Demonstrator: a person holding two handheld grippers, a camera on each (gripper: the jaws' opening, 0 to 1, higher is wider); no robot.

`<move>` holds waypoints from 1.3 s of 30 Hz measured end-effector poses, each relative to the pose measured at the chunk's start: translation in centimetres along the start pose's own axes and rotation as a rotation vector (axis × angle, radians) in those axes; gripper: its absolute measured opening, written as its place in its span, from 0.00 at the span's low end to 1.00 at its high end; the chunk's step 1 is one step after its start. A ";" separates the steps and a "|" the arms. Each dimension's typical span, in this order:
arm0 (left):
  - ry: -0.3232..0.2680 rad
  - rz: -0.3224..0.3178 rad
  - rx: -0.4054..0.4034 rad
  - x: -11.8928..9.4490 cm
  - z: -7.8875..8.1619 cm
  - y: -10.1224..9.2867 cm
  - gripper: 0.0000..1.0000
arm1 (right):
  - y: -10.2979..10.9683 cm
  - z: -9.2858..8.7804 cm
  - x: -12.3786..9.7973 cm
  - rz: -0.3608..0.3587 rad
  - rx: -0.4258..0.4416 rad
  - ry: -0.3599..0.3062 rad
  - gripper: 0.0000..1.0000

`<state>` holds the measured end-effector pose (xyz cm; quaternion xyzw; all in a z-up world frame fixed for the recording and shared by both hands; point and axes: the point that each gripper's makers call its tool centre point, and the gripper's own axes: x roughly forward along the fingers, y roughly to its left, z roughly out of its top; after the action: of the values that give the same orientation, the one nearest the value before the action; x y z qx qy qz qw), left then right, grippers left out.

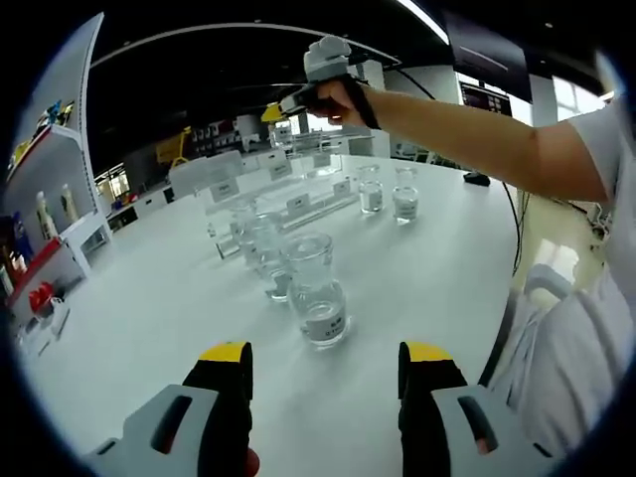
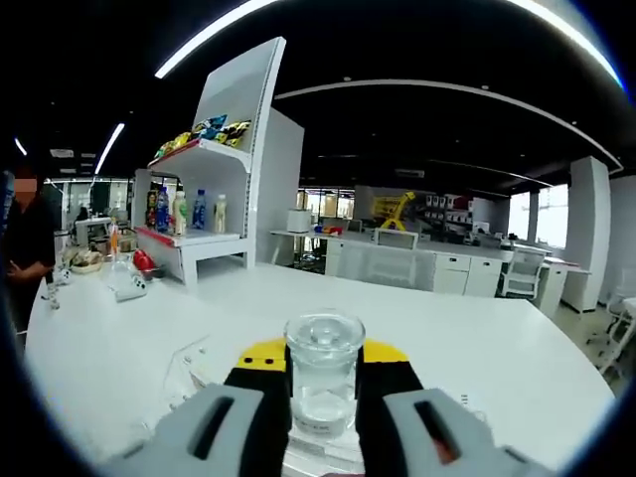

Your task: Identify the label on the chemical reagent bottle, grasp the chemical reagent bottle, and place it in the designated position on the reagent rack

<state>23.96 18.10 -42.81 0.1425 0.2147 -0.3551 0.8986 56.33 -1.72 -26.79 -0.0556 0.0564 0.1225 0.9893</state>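
Note:
A clear glass reagent bottle (image 2: 323, 383) with a white label stands upright between my right gripper's (image 2: 323, 366) yellow-tipped jaws, which are shut on it. In the left gripper view, that right gripper (image 1: 288, 104) is held in a hand, high over the far end of the clear reagent rack (image 1: 273, 189). My left gripper (image 1: 326, 368) is open and low over the white table (image 1: 149, 318). Just ahead of it stands a labelled clear bottle (image 1: 320, 296), with more bottles (image 1: 263, 243) in a row behind. Small white labels mark the rack's tiers.
Two further clear bottles (image 1: 388, 194) stand right of the rack. The person's arm (image 1: 477, 134) crosses the upper right. A white shelf unit (image 2: 204, 209) with snacks and drink bottles stands beyond the table. Another person (image 2: 22, 238) is at the far left.

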 end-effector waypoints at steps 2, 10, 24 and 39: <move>0.003 0.000 -0.001 0.0 -0.1 0.0 0.60 | 0.1 -0.4 0.4 -0.001 0.002 0.010 0.22; -0.003 0.006 0.007 -0.3 0.3 0.1 0.60 | 0.3 -2.2 1.9 -0.005 0.025 0.045 0.22; -0.002 0.032 -0.011 -1.0 -0.1 1.1 0.59 | 1.0 -4.0 3.4 -0.005 -0.034 0.077 0.22; 0.004 0.054 -0.026 -1.6 -0.5 2.3 0.59 | 1.5 -7.1 3.7 0.013 0.041 0.125 0.22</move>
<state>24.37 20.81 -42.28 0.1372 0.2173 -0.3273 0.9093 58.84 -0.25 -34.46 -0.0426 0.1210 0.1242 0.9839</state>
